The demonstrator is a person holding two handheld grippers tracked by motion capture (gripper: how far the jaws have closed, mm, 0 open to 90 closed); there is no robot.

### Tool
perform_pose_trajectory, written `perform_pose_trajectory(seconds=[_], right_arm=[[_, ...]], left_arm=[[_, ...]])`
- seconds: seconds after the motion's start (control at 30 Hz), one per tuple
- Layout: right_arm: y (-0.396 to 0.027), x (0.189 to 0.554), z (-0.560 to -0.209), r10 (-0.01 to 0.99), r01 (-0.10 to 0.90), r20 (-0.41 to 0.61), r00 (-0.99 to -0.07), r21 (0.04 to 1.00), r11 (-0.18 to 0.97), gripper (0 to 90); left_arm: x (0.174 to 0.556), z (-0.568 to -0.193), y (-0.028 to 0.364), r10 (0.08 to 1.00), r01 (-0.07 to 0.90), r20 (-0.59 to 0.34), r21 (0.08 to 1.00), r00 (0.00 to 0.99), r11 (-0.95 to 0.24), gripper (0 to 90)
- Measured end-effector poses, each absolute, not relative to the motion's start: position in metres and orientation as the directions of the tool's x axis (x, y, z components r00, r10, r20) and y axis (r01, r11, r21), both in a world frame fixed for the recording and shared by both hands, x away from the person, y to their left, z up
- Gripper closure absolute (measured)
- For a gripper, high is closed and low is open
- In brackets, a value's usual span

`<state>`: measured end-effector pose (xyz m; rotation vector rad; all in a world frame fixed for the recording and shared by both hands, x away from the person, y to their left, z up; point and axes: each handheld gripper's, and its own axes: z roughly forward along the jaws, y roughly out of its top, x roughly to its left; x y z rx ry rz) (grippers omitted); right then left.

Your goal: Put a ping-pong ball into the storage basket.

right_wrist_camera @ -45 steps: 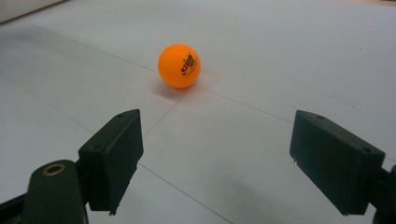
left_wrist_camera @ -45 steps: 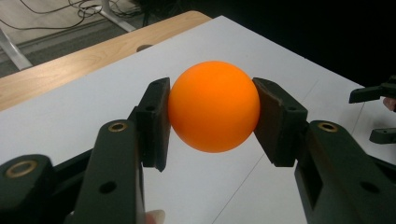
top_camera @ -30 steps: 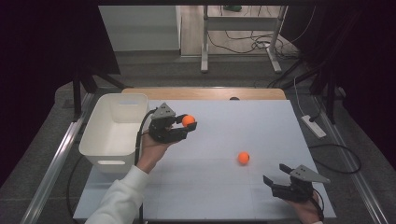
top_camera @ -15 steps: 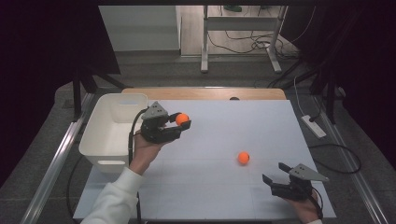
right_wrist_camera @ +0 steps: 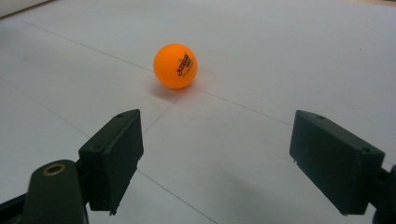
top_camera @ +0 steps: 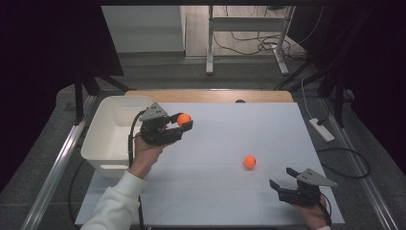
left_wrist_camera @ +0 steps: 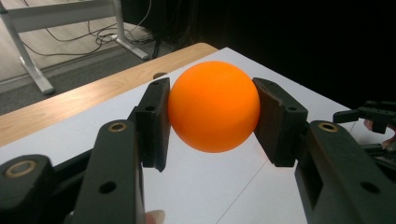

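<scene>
Left hand-held gripper (top_camera: 184, 125), high view: holds small smooth orange plastic ball (top_camera: 183, 119) above worktop (top_camera: 225, 191), beside white plastic bin (top_camera: 103, 139).

Left gripper view: pads (left_wrist_camera: 154, 122) at ball's widest pt; light, slippery, dents easily.

Right gripper view: right hand-held gripper (right_wrist_camera: 217, 163) wide, w/ second orange ball (right_wrist_camera: 175, 66) ahead.

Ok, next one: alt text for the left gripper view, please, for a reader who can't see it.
An orange ball is clamped between the two black pads of the left tongs, held above a white table. The table's wooden edge and a metal frame on the floor lie behind; the right tongs show at the right edge.
</scene>
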<state>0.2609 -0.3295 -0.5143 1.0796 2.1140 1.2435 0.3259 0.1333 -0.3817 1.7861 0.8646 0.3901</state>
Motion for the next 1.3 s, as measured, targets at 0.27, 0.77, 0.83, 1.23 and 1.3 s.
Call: perform_pose_trajectory(seconds=[0.27, 0.77, 0.83, 1.23, 1.3], right_arm=[[-0.329, 0.262, -0.515, 0.809, 0.399, 0.003, -0.588, 0.871, 0.287, 17.5], [-0.334, 0.264, -0.514, 0.814, 0.398, 0.002, -0.581, 0.873, 0.282, 17.5], [-0.334, 0.264, -0.514, 0.813, 0.397, 0.003, -0.582, 0.874, 0.281, 17.5], [-0.331, 0.266, -0.514, 0.811, 0.398, -0.002, -0.585, 0.871, 0.289, 17.6], [-0.331, 0.266, -0.514, 0.811, 0.397, -0.002, -0.585, 0.871, 0.289, 17.6]], left_arm=[[0.327, -0.376, 0.141, 0.723, 0.362, -0.145, 0.919, 0.675, -0.153, 50.3], [0.323, -0.365, 0.152, 0.751, 0.348, -0.129, 0.927, 0.648, -0.140, 50.3], [0.323, -0.365, 0.153, 0.752, 0.350, -0.129, 0.926, 0.646, -0.141, 50.3], [0.328, -0.365, 0.174, 0.800, 0.365, -0.133, 0.924, 0.585, -0.113, 50.3], [0.329, -0.365, 0.177, 0.805, 0.368, -0.134, 0.923, 0.577, -0.110, 50.3]])
